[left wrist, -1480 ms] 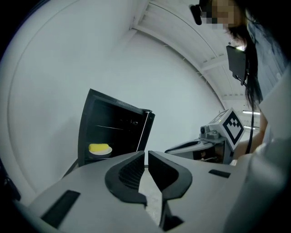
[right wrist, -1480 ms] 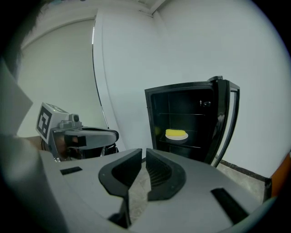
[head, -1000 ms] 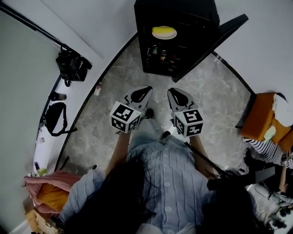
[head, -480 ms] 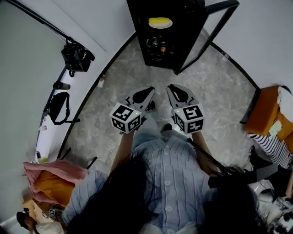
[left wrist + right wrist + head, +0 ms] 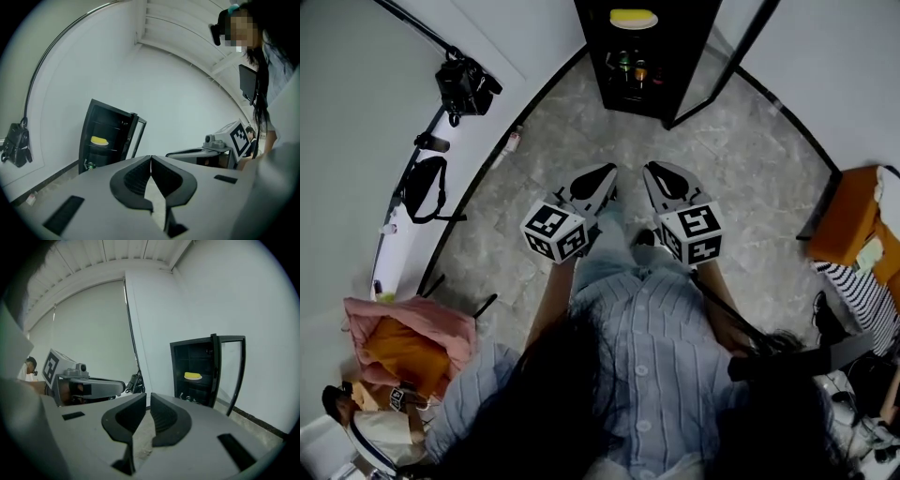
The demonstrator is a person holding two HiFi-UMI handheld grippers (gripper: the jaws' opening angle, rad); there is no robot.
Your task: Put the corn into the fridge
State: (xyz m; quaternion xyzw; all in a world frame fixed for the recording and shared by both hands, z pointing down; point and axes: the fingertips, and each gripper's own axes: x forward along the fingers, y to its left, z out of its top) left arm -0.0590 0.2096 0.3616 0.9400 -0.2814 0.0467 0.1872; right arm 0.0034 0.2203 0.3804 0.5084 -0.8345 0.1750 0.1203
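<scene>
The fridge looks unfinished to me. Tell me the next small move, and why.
Probably step up to the fridge and push its door shut with the right gripper. The corn already lies on a plate on a shelf inside. The door stands wide open on that gripper's side. The right gripper and the left gripper both hold nothing.

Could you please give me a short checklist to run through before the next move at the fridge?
1. Corn lies on its plate on a shelf inside the fridge: ok.
2. Fridge door closed: not ok, it stands open.
3. Left gripper empty, jaws together: ok.
4. Right gripper empty: ok, jaws a slit apart.
5. Bottles on the lower shelf upright: cannot tell.
</scene>
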